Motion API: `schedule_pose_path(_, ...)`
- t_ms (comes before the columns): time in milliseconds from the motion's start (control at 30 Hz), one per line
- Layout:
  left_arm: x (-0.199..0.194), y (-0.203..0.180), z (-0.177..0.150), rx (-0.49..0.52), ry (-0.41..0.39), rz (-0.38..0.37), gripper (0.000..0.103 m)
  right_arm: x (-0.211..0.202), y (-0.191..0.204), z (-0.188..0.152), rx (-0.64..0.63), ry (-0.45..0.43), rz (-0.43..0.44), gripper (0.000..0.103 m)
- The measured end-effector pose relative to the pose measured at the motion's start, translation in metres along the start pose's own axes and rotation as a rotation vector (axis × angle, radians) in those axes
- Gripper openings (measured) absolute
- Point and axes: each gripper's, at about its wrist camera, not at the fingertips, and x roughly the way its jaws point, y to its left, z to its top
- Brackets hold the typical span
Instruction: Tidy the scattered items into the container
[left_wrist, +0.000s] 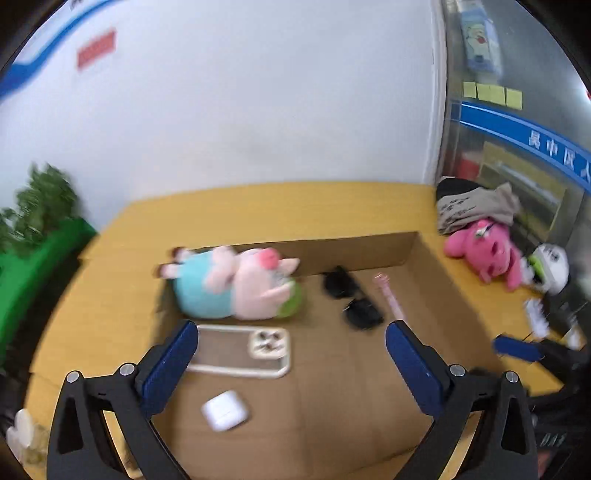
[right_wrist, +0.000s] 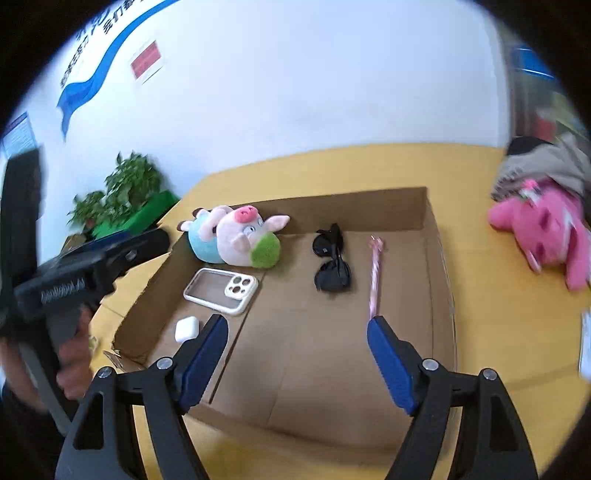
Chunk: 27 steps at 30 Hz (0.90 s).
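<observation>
A white wall (left_wrist: 240, 110) is seen behind the yellow table (left_wrist: 295, 206), with a blue stripe (right_wrist: 92, 81) and a red sign (right_wrist: 146, 61) fixed on it. A green plant (right_wrist: 125, 192) is placed at the table's left end. Yellow sticky notes (left_wrist: 491, 94) are stuck on a glass panel (left_wrist: 535, 74) at the right.

The cardboard box (right_wrist: 437, 236) holds a plush pig (right_wrist: 240, 236), phone case (right_wrist: 218, 288), sunglasses (right_wrist: 332, 266) and earbud case (right_wrist: 186, 328).
</observation>
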Motion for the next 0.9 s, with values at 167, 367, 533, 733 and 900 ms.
schedule_pose_path(167,-0.008,0.011,-0.036,-0.035,0.017,0.029,0.103,-0.015,0.019,-0.019,-0.03,-0.003,-0.131,0.078)
schedule_pose_path(367,-0.022,0.021,-0.065,-0.064,0.004,0.036,0.103,-0.018,0.033,-0.044,-0.046,0.01,-0.156,0.078)
schedule_pose_path(533,-0.028,0.02,-0.075,-0.08,0.001,0.051,0.103,-0.024,0.041,-0.048,-0.078,0.002,-0.171,0.078)
schedule_pose_path(733,-0.029,0.012,-0.076,-0.07,-0.013,0.054,0.103,-0.021,0.039,-0.049,-0.074,0.015,-0.155,0.078)
schedule_pose_path(900,-0.025,0.009,-0.075,-0.073,-0.01,0.067,0.103,-0.021,0.034,-0.044,-0.076,0.008,-0.16,0.078)
